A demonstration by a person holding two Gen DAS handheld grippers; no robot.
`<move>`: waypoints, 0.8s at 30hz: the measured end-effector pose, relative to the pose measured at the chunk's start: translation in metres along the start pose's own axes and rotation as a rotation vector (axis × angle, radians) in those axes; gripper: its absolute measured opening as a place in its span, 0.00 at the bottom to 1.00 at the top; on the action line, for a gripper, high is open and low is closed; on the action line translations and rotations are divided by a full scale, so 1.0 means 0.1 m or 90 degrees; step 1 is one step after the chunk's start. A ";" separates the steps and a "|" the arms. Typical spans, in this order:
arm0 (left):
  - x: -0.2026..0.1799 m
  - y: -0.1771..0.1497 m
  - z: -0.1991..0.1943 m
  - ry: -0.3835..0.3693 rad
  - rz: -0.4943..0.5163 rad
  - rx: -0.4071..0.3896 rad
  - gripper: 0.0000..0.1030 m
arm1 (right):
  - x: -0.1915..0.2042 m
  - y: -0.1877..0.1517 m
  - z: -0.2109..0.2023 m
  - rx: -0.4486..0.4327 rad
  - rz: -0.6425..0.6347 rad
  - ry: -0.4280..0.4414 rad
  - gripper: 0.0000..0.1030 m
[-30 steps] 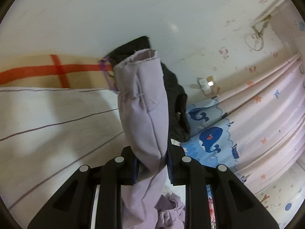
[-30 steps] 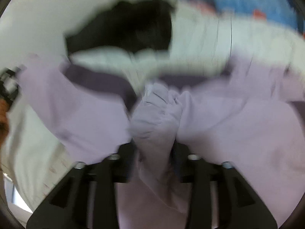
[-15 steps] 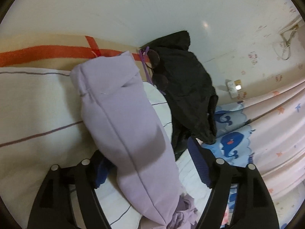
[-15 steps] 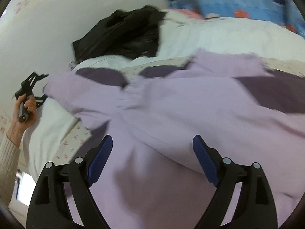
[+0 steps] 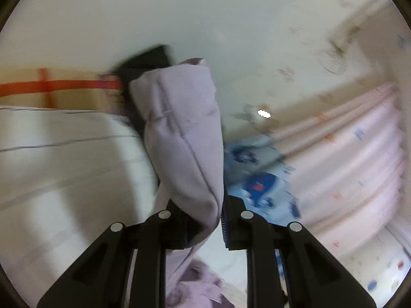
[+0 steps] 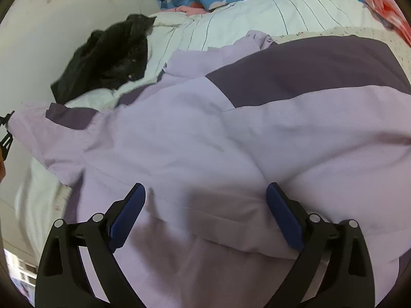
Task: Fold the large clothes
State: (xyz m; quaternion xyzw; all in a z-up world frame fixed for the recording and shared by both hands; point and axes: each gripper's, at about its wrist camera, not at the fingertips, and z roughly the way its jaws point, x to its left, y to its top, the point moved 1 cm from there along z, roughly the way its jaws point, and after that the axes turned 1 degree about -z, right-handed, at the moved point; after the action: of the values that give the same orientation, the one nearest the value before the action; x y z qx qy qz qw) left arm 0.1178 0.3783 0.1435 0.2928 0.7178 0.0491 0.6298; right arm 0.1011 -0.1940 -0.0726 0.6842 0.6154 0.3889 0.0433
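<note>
A lilac jacket (image 6: 205,128) with dark purple panels (image 6: 308,69) lies spread on the bed. My left gripper (image 5: 203,220) is shut on its lilac sleeve (image 5: 182,133), which stands up from between the jaws with the cuff on top. That sleeve stretches to the left edge of the right wrist view, where part of the left gripper (image 6: 5,133) shows. My right gripper (image 6: 205,200) hovers over the jacket's body. Its jaws are opening wide, and the cloth lies below them, not pinched.
A black garment (image 6: 110,59) is heaped by the wall on the white striped sheet (image 6: 244,18); its top (image 5: 149,59) shows behind the sleeve. Blue whale-print bedding (image 5: 257,187) and a pink patterned curtain (image 5: 346,154) lie to the right.
The left jaws opened around the sleeve, then shut on it again and lifted it. The right gripper let go of a bunched fold, opened wide and slid across the jacket.
</note>
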 end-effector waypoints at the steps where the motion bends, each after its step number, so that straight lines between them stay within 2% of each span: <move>1: -0.14 -0.06 0.02 -0.014 0.012 0.010 0.19 | -0.02 0.01 -0.06 0.002 0.019 0.022 0.89; 2: -0.38 -0.18 0.07 -0.039 0.033 0.028 0.19 | -0.04 0.01 -0.12 0.003 0.035 0.047 0.89; 6: -1.08 -0.69 0.26 -0.116 0.094 0.095 0.19 | -0.25 0.07 -0.51 -0.009 0.133 0.209 0.89; 8: -1.35 -0.99 0.37 -0.151 0.115 0.133 0.19 | -0.38 0.10 -0.74 -0.042 0.165 0.240 0.89; 11: -1.72 -1.64 0.60 -0.208 0.144 0.211 0.19 | -0.65 0.13 -0.99 -0.104 0.234 0.287 0.91; 14: -1.96 -2.58 0.94 -0.240 0.190 0.308 0.19 | -1.01 0.11 -1.12 -0.138 0.325 0.353 0.93; 16: -1.93 -3.15 1.12 -0.240 0.210 0.365 0.19 | -1.20 0.10 -1.17 -0.146 0.364 0.391 0.93; 17: -1.85 -3.56 1.28 -0.231 0.224 0.407 0.19 | -1.29 0.08 -1.19 -0.149 0.383 0.406 0.93; 18: -1.79 -3.81 1.37 -0.220 0.241 0.430 0.19 | -1.37 0.06 -1.19 -0.151 0.402 0.419 0.93; 20: -1.59 -4.40 1.60 -0.177 0.293 0.485 0.19 | -1.53 0.06 -1.14 -0.155 0.450 0.450 0.93; 21: -1.43 -4.73 1.73 -0.136 0.335 0.521 0.19 | -1.60 0.02 -1.12 -0.156 0.476 0.464 0.93; 24: -0.94 -5.35 1.93 -0.031 0.405 0.614 0.24 | -1.75 0.03 -1.04 -0.140 0.508 0.466 0.93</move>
State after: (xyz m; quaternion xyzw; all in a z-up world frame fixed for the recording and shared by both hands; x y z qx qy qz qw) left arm 0.1089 -0.1657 -0.0479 0.7492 0.5210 -0.1031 0.3958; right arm 0.0533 -0.3917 -0.0825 0.6761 0.2389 0.6496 -0.2525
